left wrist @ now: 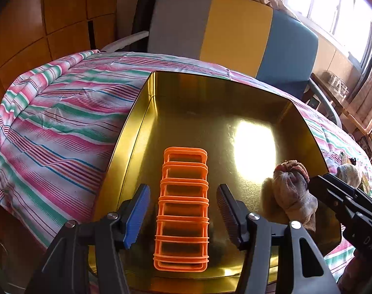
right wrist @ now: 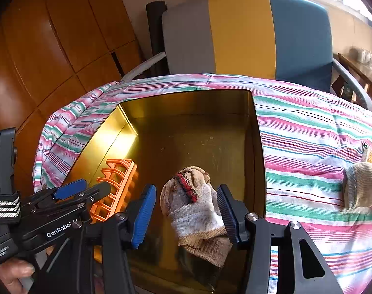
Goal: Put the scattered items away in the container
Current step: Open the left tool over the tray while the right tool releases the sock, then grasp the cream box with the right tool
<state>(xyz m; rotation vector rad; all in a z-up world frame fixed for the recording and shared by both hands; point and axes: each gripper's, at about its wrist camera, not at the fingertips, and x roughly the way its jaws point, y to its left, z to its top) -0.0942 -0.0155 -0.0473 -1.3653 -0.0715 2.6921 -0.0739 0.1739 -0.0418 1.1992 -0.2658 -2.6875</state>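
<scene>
A gold tin stands on the striped cloth. An orange plastic rack lies flat on the tin's floor, and my left gripper hangs open over it, a finger on each side with gaps. A rolled sock bundle rests in the tin's near right corner, between the open fingers of my right gripper. The right wrist view also shows the rack and the left gripper at lower left. The sock bundle and right gripper show in the left wrist view.
A second pale rolled sock lies on the striped cloth right of the tin, beside small items at the frame edge. A grey, yellow and blue chair stands behind the table. Wooden panels lie to the left. A hand holds the left gripper.
</scene>
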